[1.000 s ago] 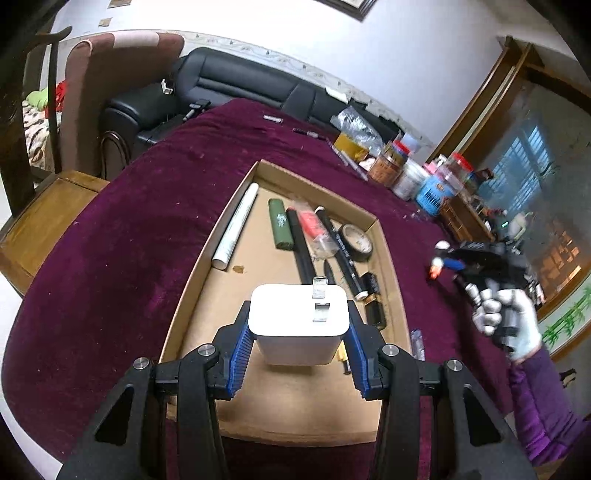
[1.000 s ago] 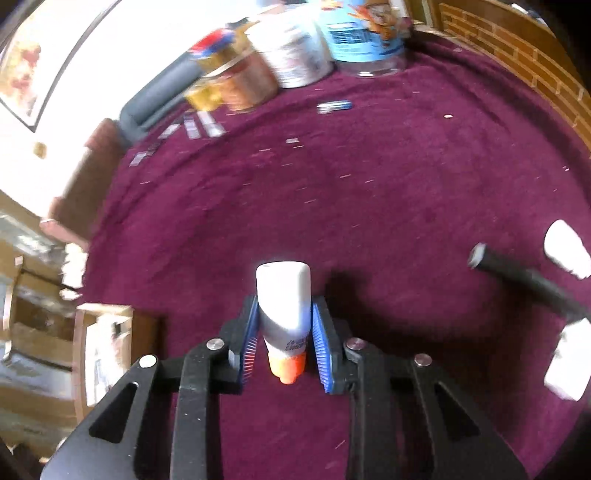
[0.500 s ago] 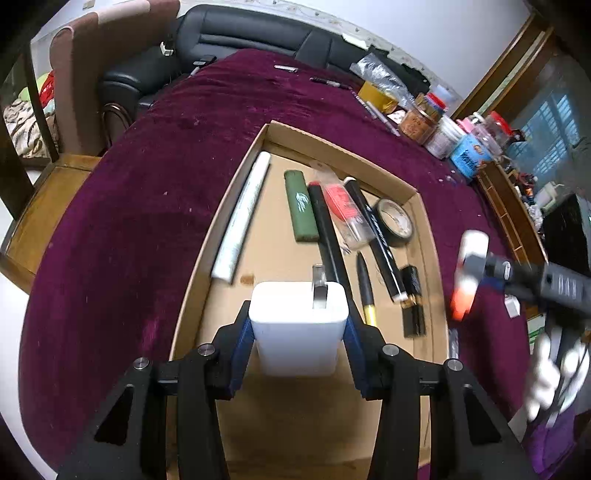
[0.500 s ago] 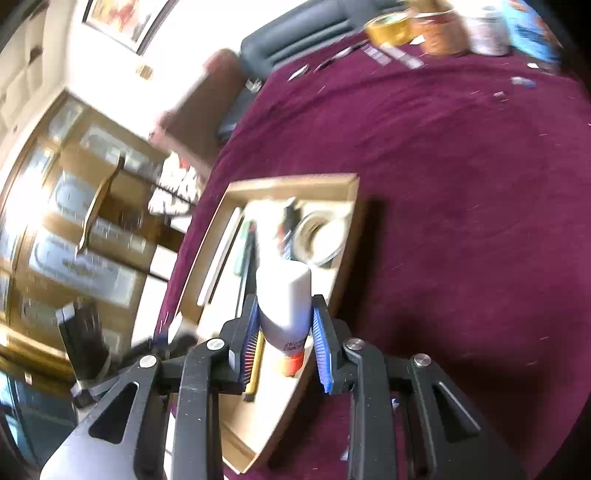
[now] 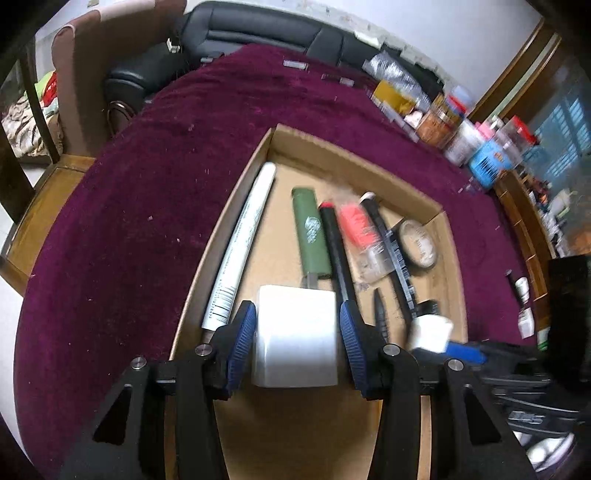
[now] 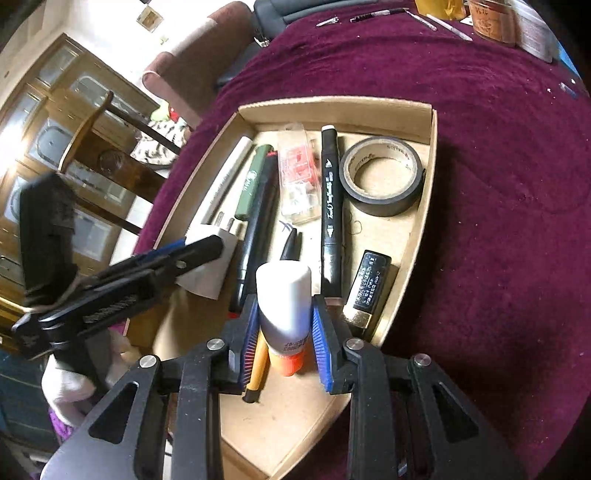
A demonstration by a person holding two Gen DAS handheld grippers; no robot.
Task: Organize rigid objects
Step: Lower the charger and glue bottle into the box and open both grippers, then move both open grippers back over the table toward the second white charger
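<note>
Left gripper (image 5: 297, 325) pinches a white charger (image 5: 295, 332) over the cardboard tray (image 6: 428, 177), right gripper (image 6: 284, 328) pinches a glue bottle (image 6: 284, 299) (orange cap nearest); each should probably be lowered into bare near-end cardboard, clear of the pens.

Black sofa (image 5: 258, 33), wooden chair (image 6: 96, 125)

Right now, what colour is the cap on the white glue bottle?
Orange; the white glue bottle's cap shows best in the right wrist view.

Even indoor light; fisheye bends the edges, the left view is motion-blurred, glare perhaps from a window (image 5: 565, 155).
</note>
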